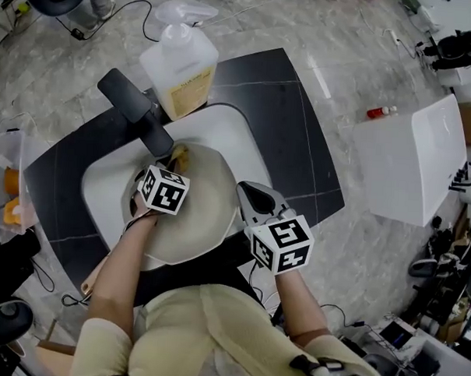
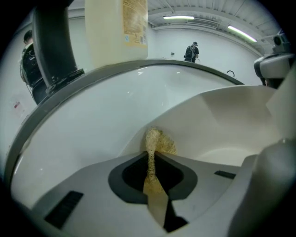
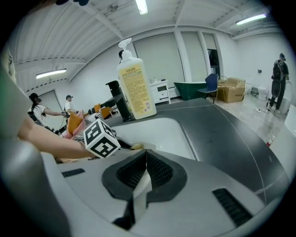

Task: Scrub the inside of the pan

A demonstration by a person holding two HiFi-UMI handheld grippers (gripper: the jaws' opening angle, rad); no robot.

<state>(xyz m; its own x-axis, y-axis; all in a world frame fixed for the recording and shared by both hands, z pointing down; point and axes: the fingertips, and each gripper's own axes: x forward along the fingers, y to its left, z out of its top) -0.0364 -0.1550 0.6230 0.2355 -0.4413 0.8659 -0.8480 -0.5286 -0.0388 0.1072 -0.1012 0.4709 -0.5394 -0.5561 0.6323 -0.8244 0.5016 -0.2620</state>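
Our left tool (image 2: 151, 155) pinches the scrub pad (image 2: 156, 141) against the pan (image 1: 208, 182) in the sink (image 1: 230, 128). Our right tool (image 3: 146, 159) clamps its right rim. We should press firmly, in overlapping circles.

Nothing is reading clearly as a word or number. The soap bottle (image 1: 178, 64), standing at twelve o'clock of the sink (image 1: 226, 132), is wearing a yellow label (image 3: 137, 88). In the right gripper view a slanted script word is heading that label, with rows of small print beneath, all too fine to make out. In the left gripper view the label (image 2: 134, 21) is showing only blurred lines. The two marker cubes (image 1: 164, 189) (image 1: 281, 244) are carrying black-and-white square patterns rather than letters.
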